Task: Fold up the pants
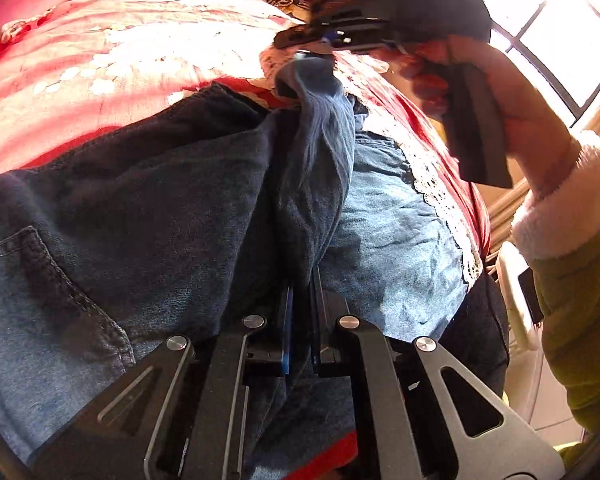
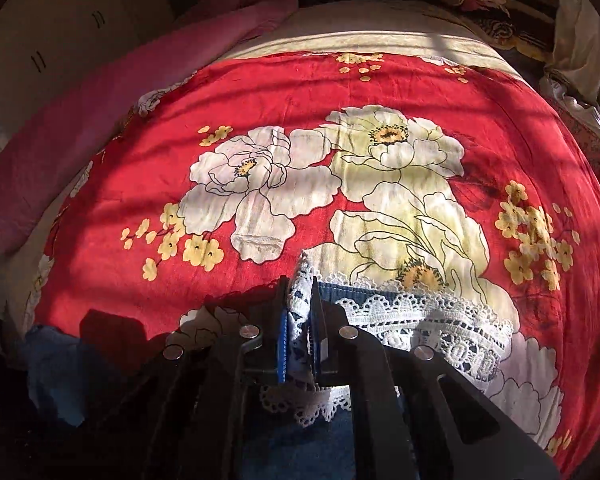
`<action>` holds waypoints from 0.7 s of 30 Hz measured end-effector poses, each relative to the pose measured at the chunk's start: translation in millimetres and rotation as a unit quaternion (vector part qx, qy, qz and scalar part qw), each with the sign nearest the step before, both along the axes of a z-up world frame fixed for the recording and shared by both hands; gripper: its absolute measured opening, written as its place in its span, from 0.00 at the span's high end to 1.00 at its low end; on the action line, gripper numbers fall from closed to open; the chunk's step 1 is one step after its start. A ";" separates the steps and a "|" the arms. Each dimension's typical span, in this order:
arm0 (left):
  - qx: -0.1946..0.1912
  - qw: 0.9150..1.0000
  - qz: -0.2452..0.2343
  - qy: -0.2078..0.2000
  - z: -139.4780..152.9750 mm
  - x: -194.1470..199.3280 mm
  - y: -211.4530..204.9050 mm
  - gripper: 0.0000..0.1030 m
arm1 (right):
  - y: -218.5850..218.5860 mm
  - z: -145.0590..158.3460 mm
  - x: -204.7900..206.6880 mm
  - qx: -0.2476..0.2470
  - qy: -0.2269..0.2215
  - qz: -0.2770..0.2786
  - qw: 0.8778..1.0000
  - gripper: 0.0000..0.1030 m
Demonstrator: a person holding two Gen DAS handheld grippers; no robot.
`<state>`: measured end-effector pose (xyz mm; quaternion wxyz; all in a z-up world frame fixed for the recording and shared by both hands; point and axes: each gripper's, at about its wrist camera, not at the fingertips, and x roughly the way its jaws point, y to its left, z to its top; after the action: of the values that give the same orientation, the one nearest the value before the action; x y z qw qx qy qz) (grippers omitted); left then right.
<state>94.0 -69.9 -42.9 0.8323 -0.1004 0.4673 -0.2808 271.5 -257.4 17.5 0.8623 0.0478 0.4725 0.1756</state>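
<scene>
At the left of the left-wrist frame the pants (image 1: 148,200) lie dark across the red floral bedspread (image 1: 100,60). My left claw (image 1: 300,300), lower centre, is clamped on a denim fold. Upper right, my right claw (image 1: 304,46) pinches the lace-trimmed hem (image 2: 300,304). I judge both corners gripped; next I should lift together and carry the hem over evenly.

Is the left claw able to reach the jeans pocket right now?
Probably not yet. The left claw is shut on a denim fold of the jeans. The pocket lies uncovered beside it, so it would need to let go first.
</scene>
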 end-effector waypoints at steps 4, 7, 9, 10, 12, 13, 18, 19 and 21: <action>0.003 1.000 -0.005 -0.016 13.0 -11.6 1.8 0.99 | -57.8 26.3 -54.9 0.044 -0.030 -0.049 0.997 0.93; 0.012 1.000 -0.013 -0.025 18.2 -17.1 1.5 0.99 | -93.2 31.5 -101.0 0.076 -0.040 -0.075 0.994 0.93; 0.018 0.999 -0.022 -0.031 19.1 -22.5 0.1 0.99 | -112.7 26.7 -128.4 0.083 -0.039 -0.091 0.992 0.93; 0.023 0.999 -0.028 -0.033 17.0 -25.5 0.0 0.99 | -120.1 23.3 -141.1 0.082 -0.038 -0.098 0.991 0.93; 0.033 0.998 -0.033 -0.036 15.9 -28.0 -3.9 0.99 | -132.9 11.2 -161.9 0.090 -0.029 -0.106 0.990 0.93; 0.037 0.998 -0.037 -0.036 14.2 -29.4 -7.0 0.99 | -137.3 4.6 -171.0 0.092 -0.022 -0.108 0.990 0.92; 0.060 0.996 -0.047 -0.044 10.7 -35.3 -14.2 0.98 | -152.2 -27.2 -207.4 0.093 0.001 -0.121 0.988 0.82; 0.064 0.996 -0.049 -0.043 9.7 -35.7 -16.8 0.98 | -155.2 -30.5 -213.9 0.097 0.003 -0.126 0.987 0.75; 0.071 0.995 -0.050 -0.045 8.0 -36.0 -20.1 0.98 | -158.9 -34.6 -224.5 0.101 0.001 -0.128 0.987 0.61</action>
<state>58.0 -90.0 -34.8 0.8425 -0.0050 0.4526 -0.2922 47.0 -416.3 -17.1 0.8680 0.1953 0.4429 0.1110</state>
